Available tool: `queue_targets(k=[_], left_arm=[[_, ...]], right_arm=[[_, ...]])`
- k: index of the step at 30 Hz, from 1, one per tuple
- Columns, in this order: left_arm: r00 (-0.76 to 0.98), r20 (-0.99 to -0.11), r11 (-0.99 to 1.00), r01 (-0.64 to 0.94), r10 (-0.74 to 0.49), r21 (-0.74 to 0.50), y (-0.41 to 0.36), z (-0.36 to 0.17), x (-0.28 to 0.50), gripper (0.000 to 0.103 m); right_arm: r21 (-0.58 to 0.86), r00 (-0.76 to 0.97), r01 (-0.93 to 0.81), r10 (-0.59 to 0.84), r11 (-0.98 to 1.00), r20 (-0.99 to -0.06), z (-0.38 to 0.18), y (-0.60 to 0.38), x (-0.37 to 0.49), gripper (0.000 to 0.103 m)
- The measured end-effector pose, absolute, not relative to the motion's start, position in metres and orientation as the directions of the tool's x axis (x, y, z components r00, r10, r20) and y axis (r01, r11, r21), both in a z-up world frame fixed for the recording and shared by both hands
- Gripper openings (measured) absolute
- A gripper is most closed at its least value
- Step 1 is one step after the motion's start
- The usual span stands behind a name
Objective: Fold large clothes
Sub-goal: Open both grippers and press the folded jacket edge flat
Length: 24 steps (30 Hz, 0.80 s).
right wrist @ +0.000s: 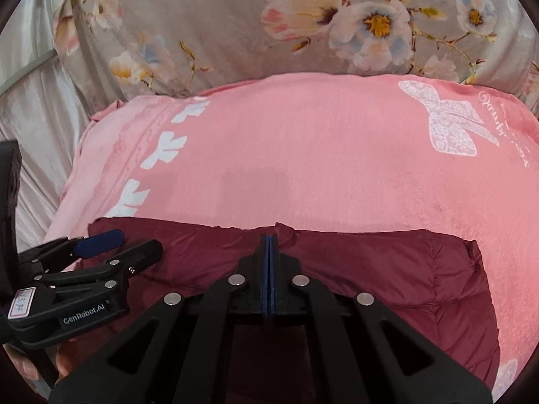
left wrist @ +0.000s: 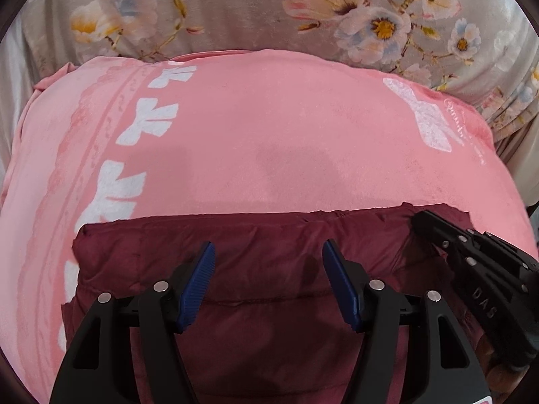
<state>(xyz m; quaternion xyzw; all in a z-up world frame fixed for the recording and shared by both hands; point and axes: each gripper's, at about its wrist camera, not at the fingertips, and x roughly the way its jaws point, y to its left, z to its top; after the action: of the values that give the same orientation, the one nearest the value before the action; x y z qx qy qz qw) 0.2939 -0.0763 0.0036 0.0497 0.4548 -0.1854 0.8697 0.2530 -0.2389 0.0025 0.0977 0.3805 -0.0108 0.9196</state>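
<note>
Right gripper (right wrist: 269,245) (closed) pinching maroon jacket (right wrist: 370,269).

Soft even light (fisheye edges warped, vignetted).

You have one dark red padded garment (left wrist: 269,303), folded at the near edge of one pink blanket (left wrist: 269,141). One flowered quilt (left wrist: 235,10) lies past the blanket's far edge. Two grippers: left gripper (left wrist: 268,289), right gripper (right wrist: 269,269).
</note>
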Motion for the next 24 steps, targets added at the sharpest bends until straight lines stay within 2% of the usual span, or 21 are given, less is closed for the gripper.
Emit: queue_targets(k=[4, 10, 17, 24], left_arm=[[0.507, -0.834, 0.938, 0.346, -0.216, -0.033, -0.091, -0.025, 0.311, 0.064], [0.544, -0.819, 0.950, 0.312, -0.183, -0.005, -0.095, -0.048, 0.318, 0.068], [0.609, -0.781, 0.957, 0.286, -0.135, 0.057, -0.103, -0.057, 0.314, 0.069], [0.621, -0.774, 0.959, 0.274, -0.123, 0.068, -0.106, -0.061, 0.314, 0.069]], right_arm=[[0.150, 0.670, 0.115, 0.035, 0.982, -0.742, -0.027, -0.240, 0.272, 0.000], [0.180, 0.649, 0.127, 0.055, 0.976, -0.759, -0.053, -0.244, 0.279, 0.000], [0.098, 0.669, 0.129, -0.013, 0.987, -0.743, -0.060, -0.231, 0.278, 0.000], [0.102, 0.671, 0.128, -0.010, 0.986, -0.741, -0.061, -0.232, 0.279, 0.000]])
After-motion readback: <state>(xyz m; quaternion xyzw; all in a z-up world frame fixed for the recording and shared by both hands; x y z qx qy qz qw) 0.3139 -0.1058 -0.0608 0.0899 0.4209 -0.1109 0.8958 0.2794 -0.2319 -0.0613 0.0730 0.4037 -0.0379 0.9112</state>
